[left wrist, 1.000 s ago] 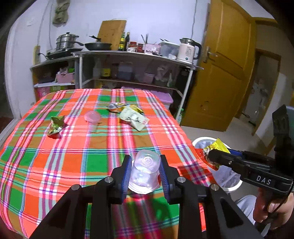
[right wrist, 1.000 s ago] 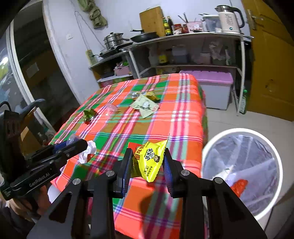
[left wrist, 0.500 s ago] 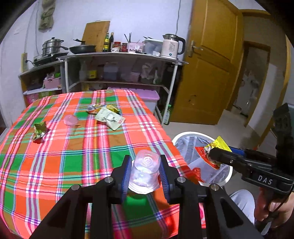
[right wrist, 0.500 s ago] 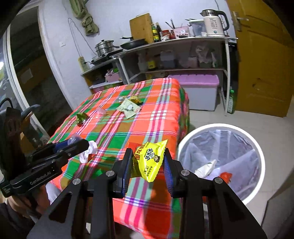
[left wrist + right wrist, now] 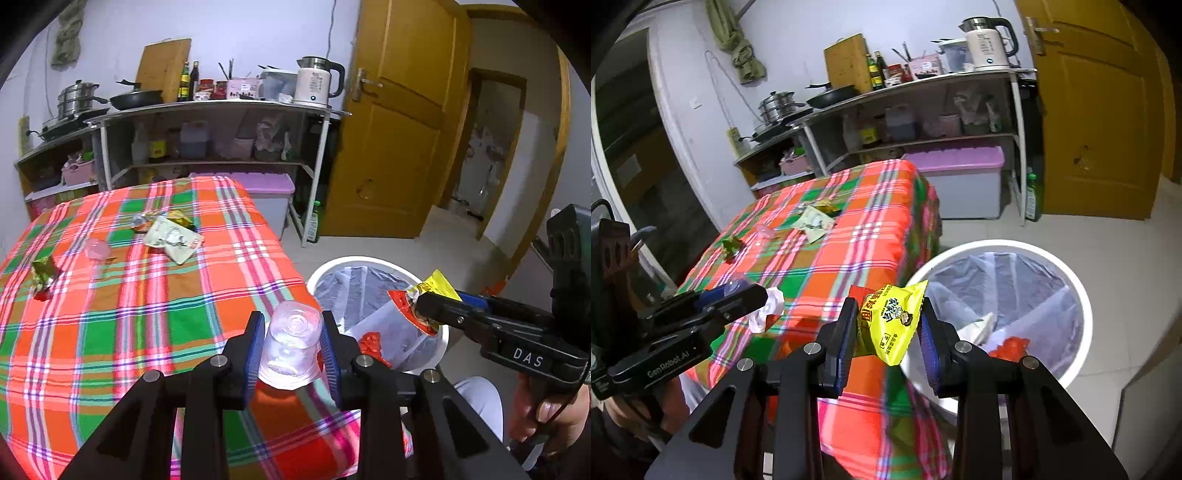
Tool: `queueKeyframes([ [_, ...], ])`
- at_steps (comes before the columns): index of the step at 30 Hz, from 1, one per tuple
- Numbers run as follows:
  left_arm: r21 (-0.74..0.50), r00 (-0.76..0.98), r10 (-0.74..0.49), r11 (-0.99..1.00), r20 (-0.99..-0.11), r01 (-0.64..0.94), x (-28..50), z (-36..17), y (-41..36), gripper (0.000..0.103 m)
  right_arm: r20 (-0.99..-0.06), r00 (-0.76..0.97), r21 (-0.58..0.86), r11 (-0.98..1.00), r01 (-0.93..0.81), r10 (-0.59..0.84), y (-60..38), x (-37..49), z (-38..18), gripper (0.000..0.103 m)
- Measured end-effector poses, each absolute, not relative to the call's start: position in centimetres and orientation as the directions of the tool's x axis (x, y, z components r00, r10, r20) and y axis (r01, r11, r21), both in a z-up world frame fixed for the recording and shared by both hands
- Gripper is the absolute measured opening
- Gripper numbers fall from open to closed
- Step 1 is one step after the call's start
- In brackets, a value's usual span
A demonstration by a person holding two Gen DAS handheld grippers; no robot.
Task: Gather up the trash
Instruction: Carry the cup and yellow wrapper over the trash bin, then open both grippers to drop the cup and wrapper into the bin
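- In hand, left gripper (image 5: 291, 345): clear plastic cup (image 5: 291, 341), bottom toward the camera, fingers closed partway onto its sides; over the near right corner of the counter (image 5: 147, 314), not yet over the bin (image 5: 380, 321).
- In hand, right gripper (image 5: 889, 330): yellow snack packet (image 5: 892, 319), printed face toward the camera, crumpled, red edge showing behind; fingers pinched partway shut on it; just beside the bin rim, between counter edge and bin.
- Already binned: red wrapper (image 5: 1012, 345) and pale scrap (image 5: 982, 325) at the bottom of the clear liner.
- Bin: white, round, lined with a clear bag, on the floor just off the counter's right edge.
- Left on counter, far half: flat pale pouch (image 5: 171, 240) with a yellow-green wrapper (image 5: 181, 218) touching its far side; pink cup (image 5: 96, 249) on its side toward the left; green-gold wrapper (image 5: 43, 271) near the left edge.
- Estimate: roughly midway; two pieces down, two in carry, about four to fetch.
- Cup: thin, light, likely to buckle under a hard squeeze.
- Packet: limp foil, seemingly empty, likely to drop straight once released.
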State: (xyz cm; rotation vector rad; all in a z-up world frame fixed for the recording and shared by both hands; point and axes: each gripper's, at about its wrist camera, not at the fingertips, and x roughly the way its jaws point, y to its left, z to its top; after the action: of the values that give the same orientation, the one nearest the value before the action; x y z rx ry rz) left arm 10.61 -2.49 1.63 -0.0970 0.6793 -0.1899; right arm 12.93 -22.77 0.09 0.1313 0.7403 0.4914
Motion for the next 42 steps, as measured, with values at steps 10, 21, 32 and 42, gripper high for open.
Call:
queueKeyframes([
  [10,-0.149,0.738,-0.258,0.966,-0.624,0.211,13.0,0.9,-6.0,0.030,-0.630,0.649,0.296,0.905,-0.306,0.426,-26.2,14.1,-1.1,0.033],
  [21,-0.164,0.687,-0.300,0.952,-0.662,0.258,15.5,-1.1,-8.4,0.030,-0.670,0.629,0.314,0.919,-0.240,0.393,-28.6,15.8,-3.5,0.034],
  [32,-0.167,0.635,-0.314,0.945,-0.706,0.282,18.1,-3.4,-10.3,0.030,-0.719,0.588,0.314,0.928,-0.200,0.370,-29.5,17.4,-6.1,0.035],
  [42,-0.167,0.577,-0.318,0.939,-0.752,0.299,20.2,-5.7,-11.8,0.031,-0.747,0.570,0.307,0.938,-0.160,0.341,-30.3,18.2,-7.4,0.043],
])
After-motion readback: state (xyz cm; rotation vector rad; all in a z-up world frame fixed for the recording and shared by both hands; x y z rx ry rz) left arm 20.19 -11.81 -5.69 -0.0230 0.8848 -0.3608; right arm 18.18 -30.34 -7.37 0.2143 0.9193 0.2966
